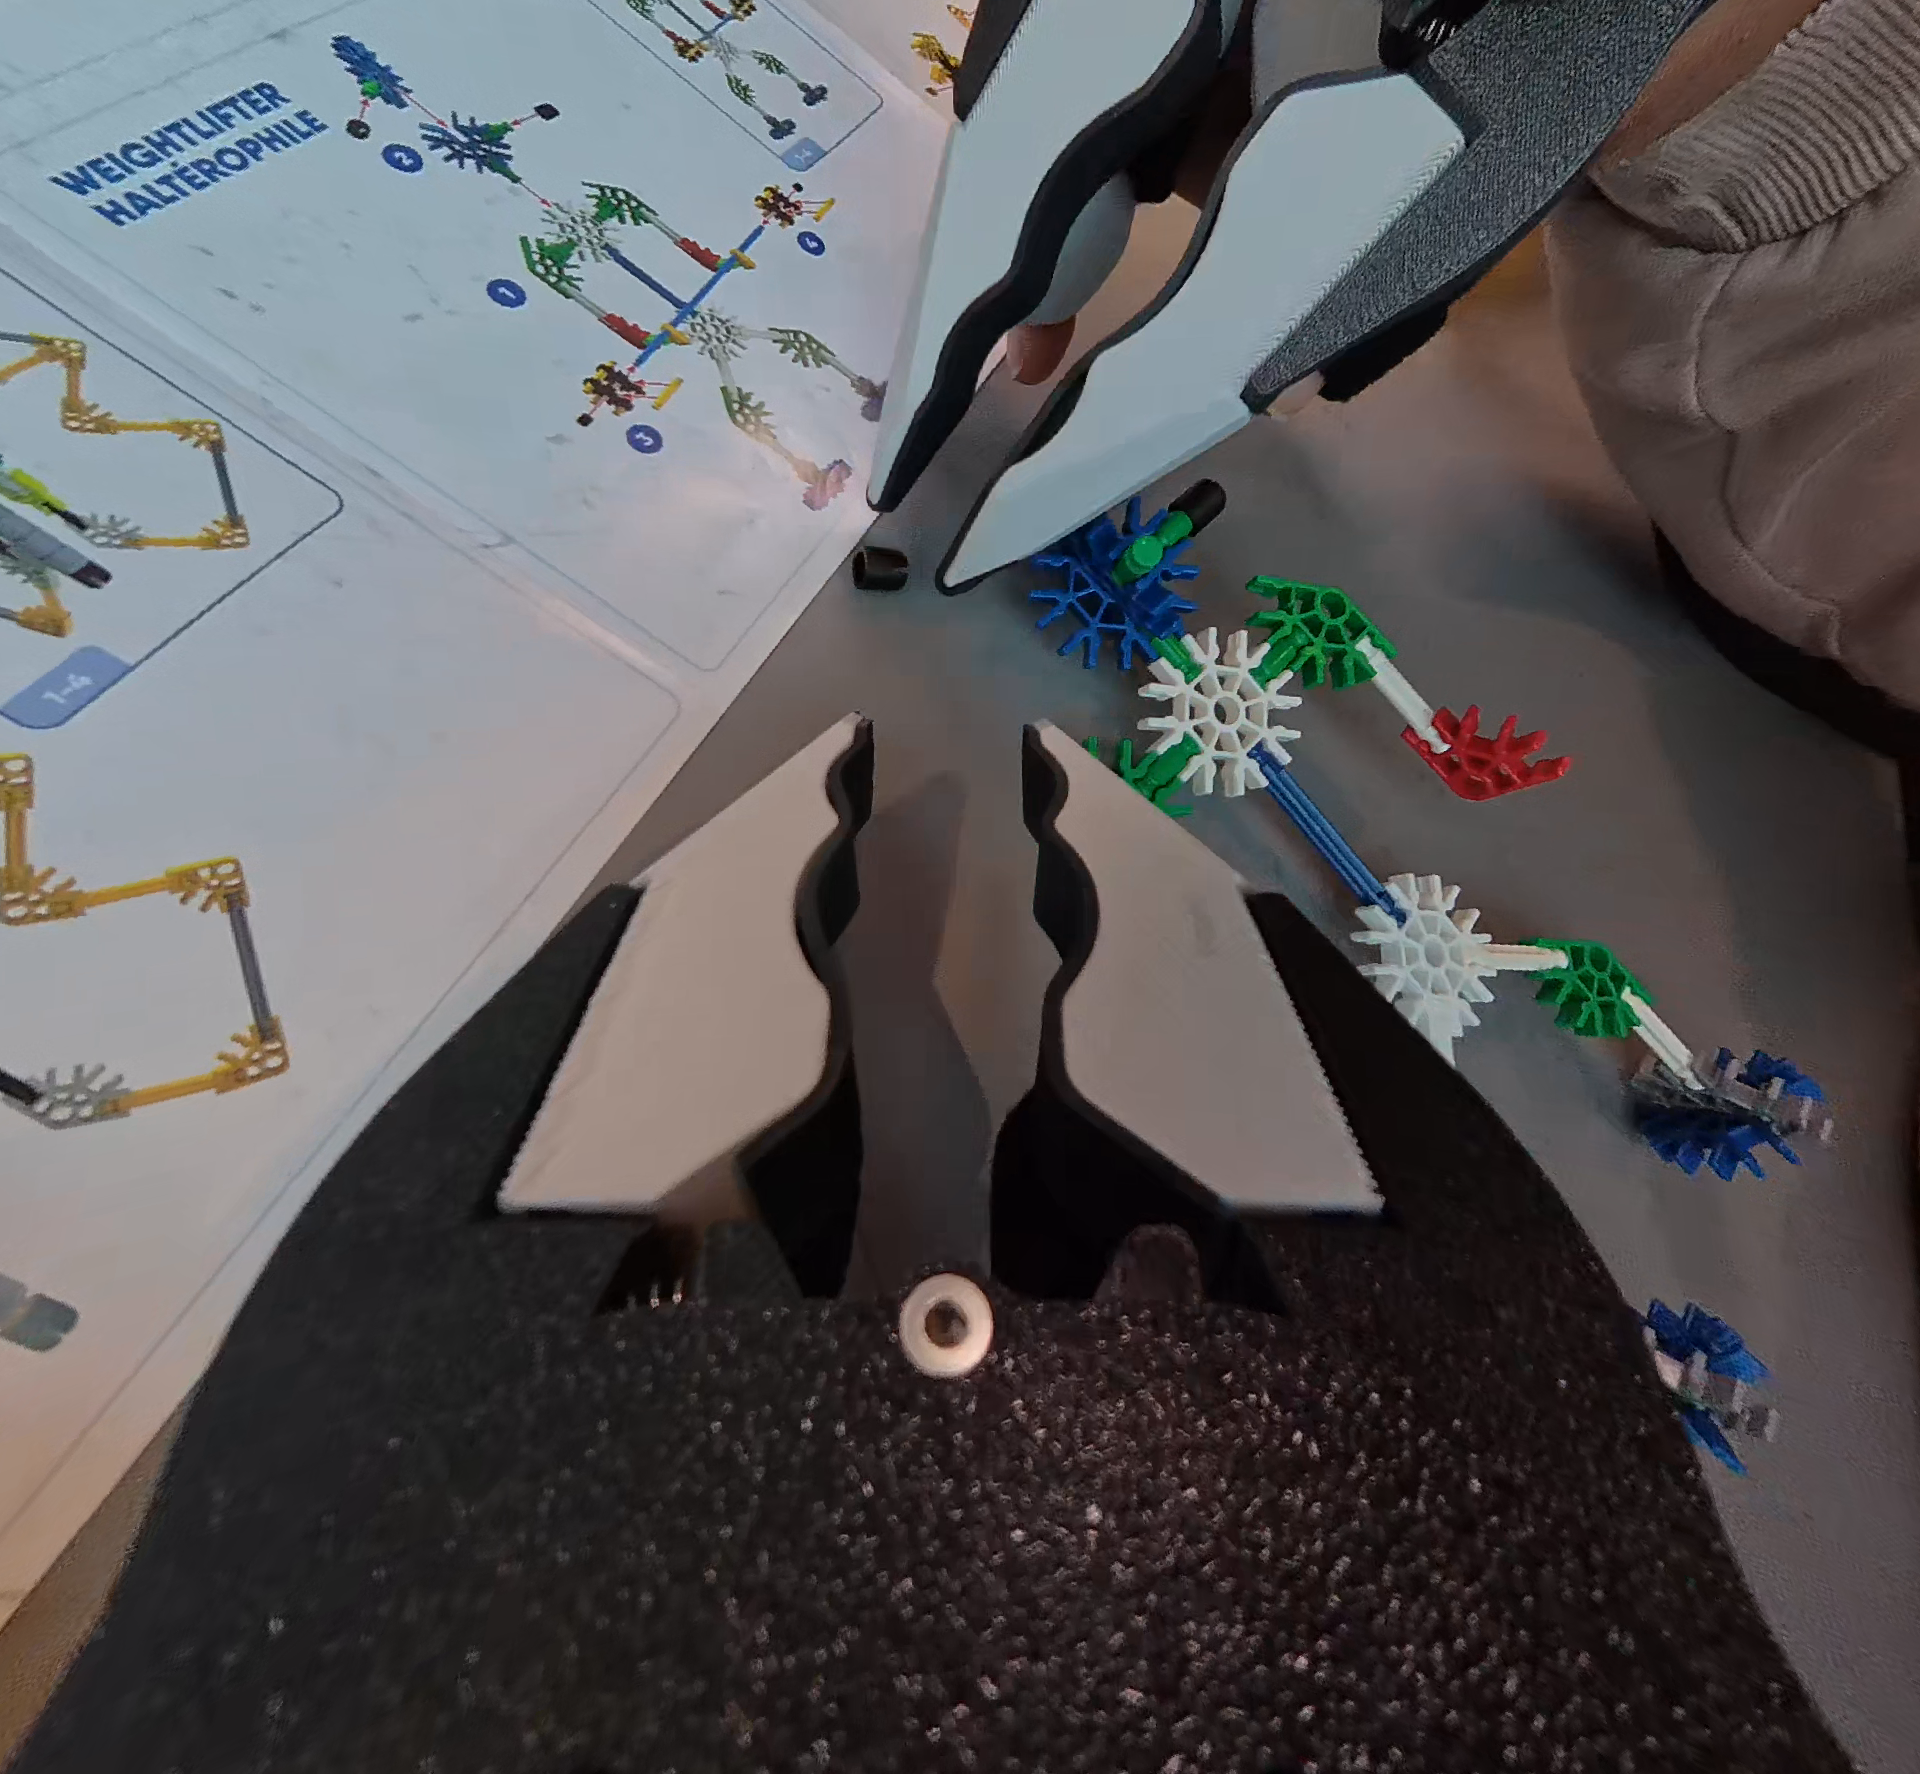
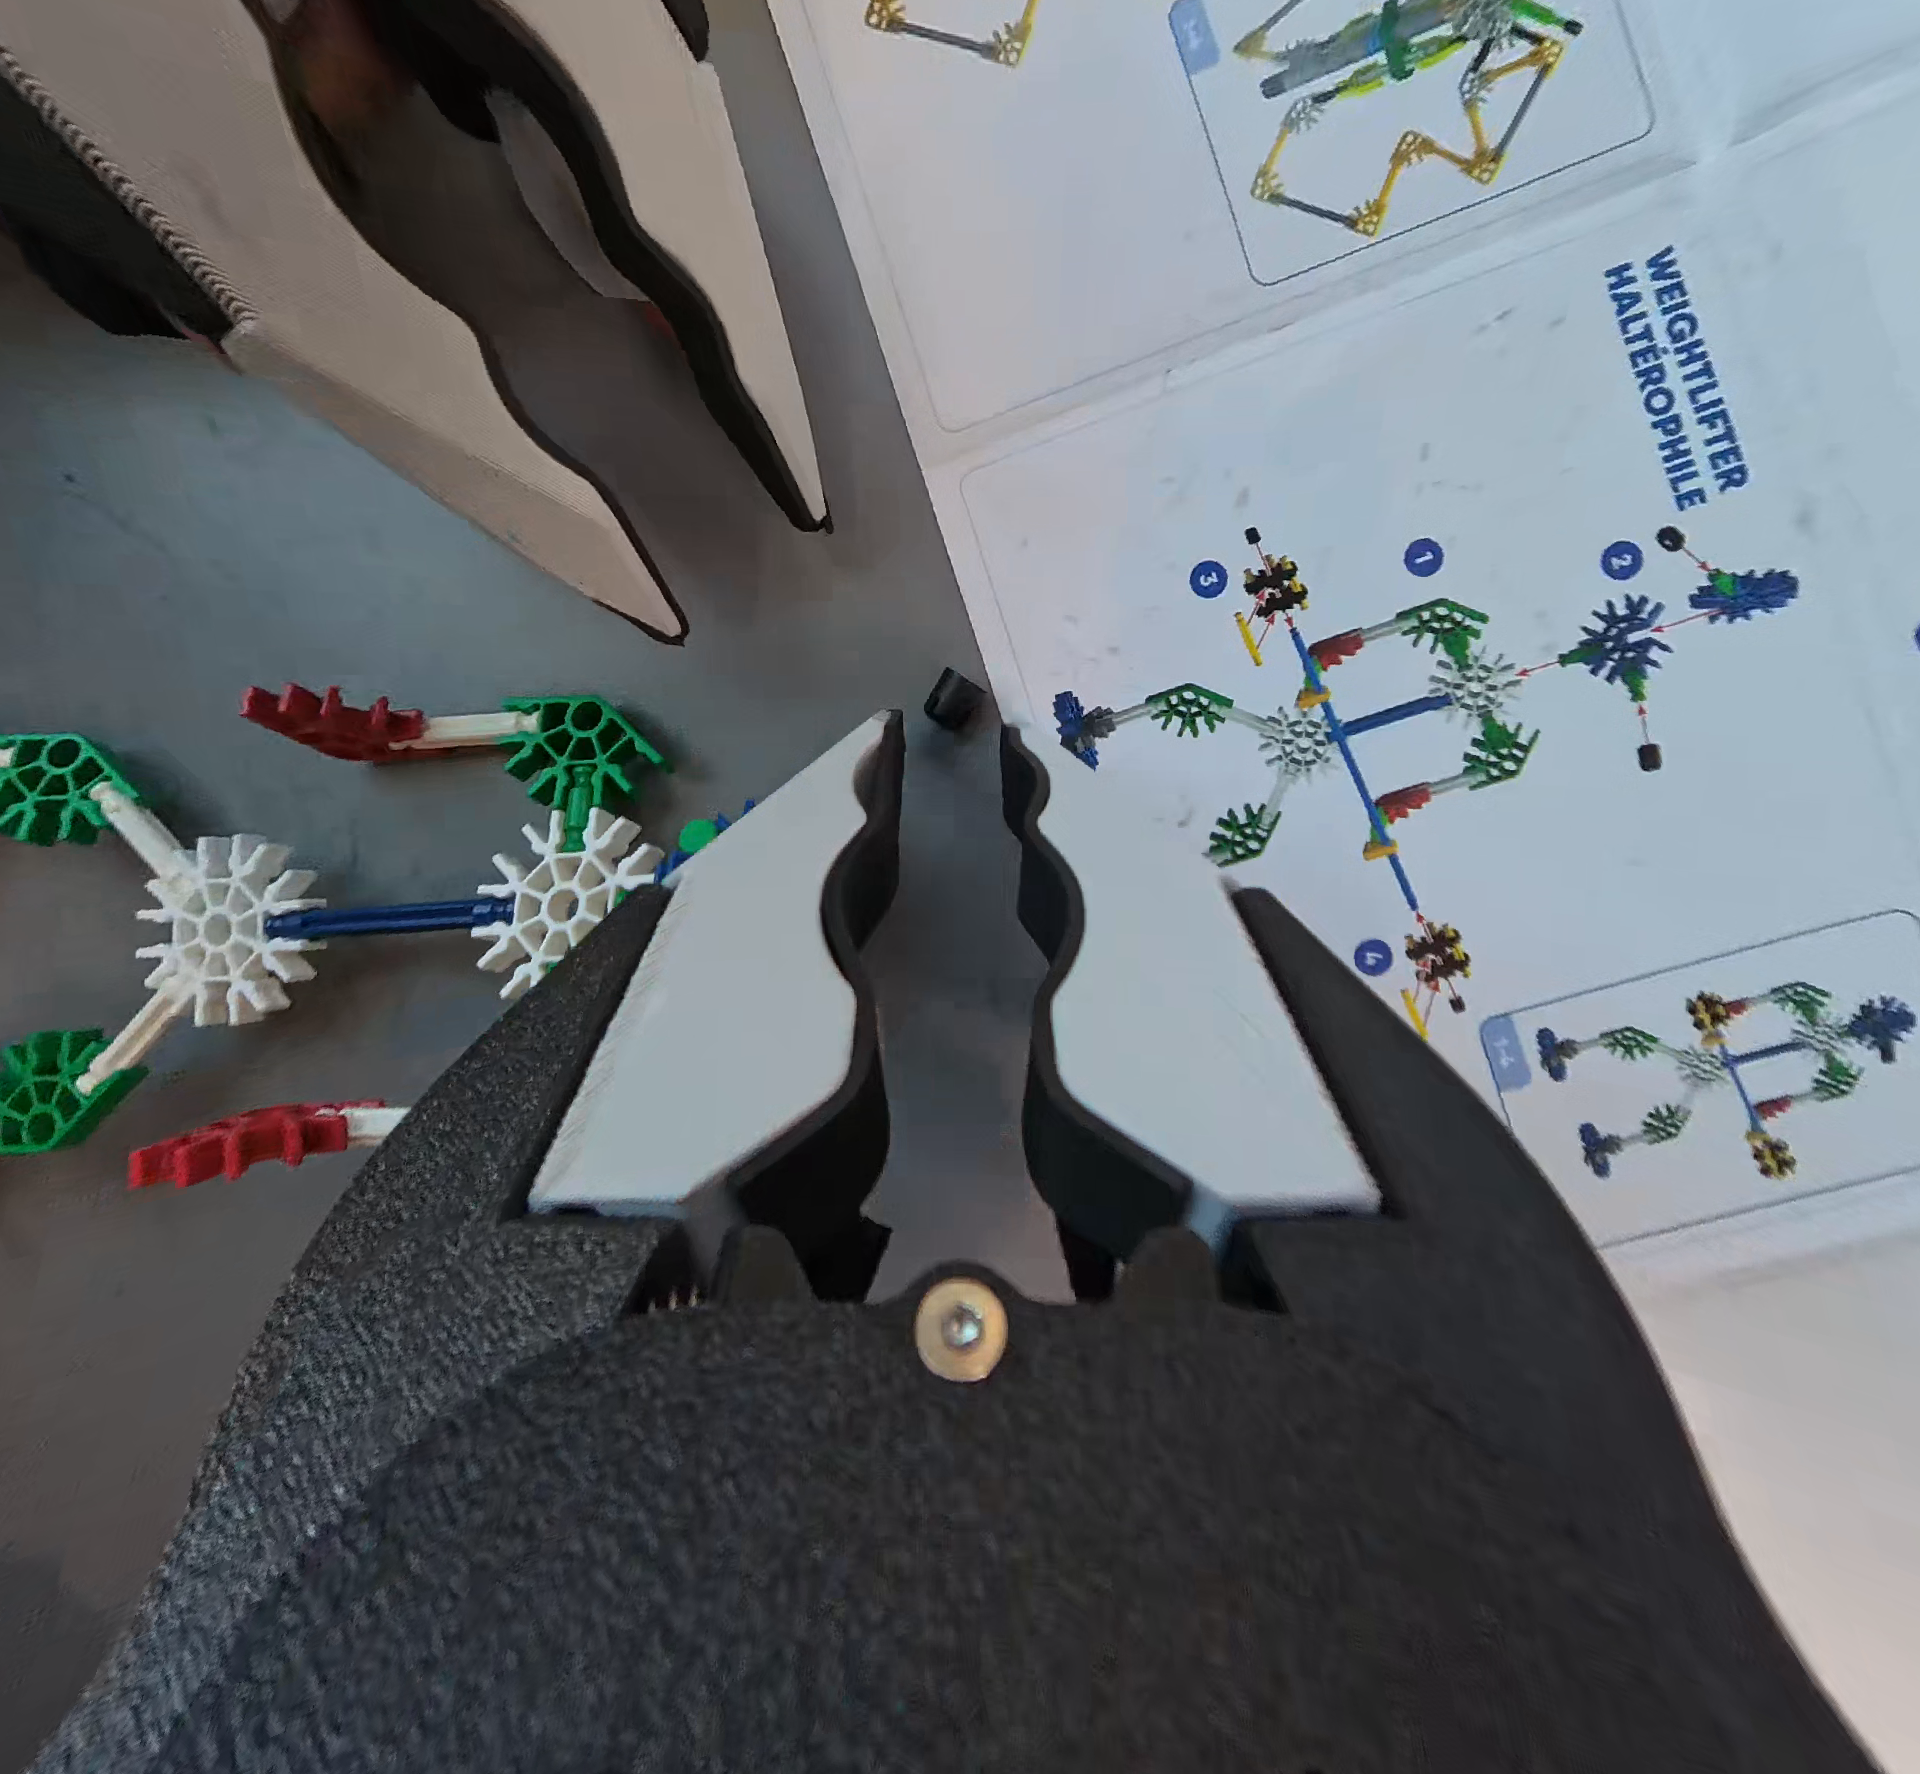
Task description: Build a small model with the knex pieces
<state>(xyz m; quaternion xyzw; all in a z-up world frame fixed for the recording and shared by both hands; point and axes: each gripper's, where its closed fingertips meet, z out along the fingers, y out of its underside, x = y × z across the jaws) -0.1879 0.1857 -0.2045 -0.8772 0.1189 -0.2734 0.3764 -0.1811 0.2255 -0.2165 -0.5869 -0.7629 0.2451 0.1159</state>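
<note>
Left wrist view, taken from left to right: a printed instruction sheet [image 1: 343,498] with coloured build diagrams lies to the left of the left gripper [image 1: 945,737] and spreads ahead of it on the grey tabletop [image 1: 1621,581]. This gripper's fingers stand apart with nothing between them, hovering over bare table. Ahead of its tips, at the sheet's edge, lies a small black cap piece [image 1: 879,569]. The right gripper [image 1: 914,545] comes in from the top of the picture, its two tips parted and pointing down on either side of that cap piece, the nearer tip just beside it; whether it touches I cannot tell. To the right lies a rod-and-connector toy model [image 1: 1299,768]: a blue snowflake connector [image 1: 1112,597] nearest the right gripper's tip, then two white snowflake connectors joined by a blue rod, with green and red fan pieces branching off. A beige sleeve [image 1: 1745,353] fills the upper right.

Right wrist view, in the same order: the toy model [image 2: 364,914] lies to the left of the right gripper [image 2: 951,737], partly hidden behind its left finger. The left gripper [image 2: 753,581] enters from the upper left, parted. The black cap piece [image 2: 951,696] sits just ahead of the right gripper's separated tips, and the instruction sheet [image 2: 1455,374] covers the right.
</note>
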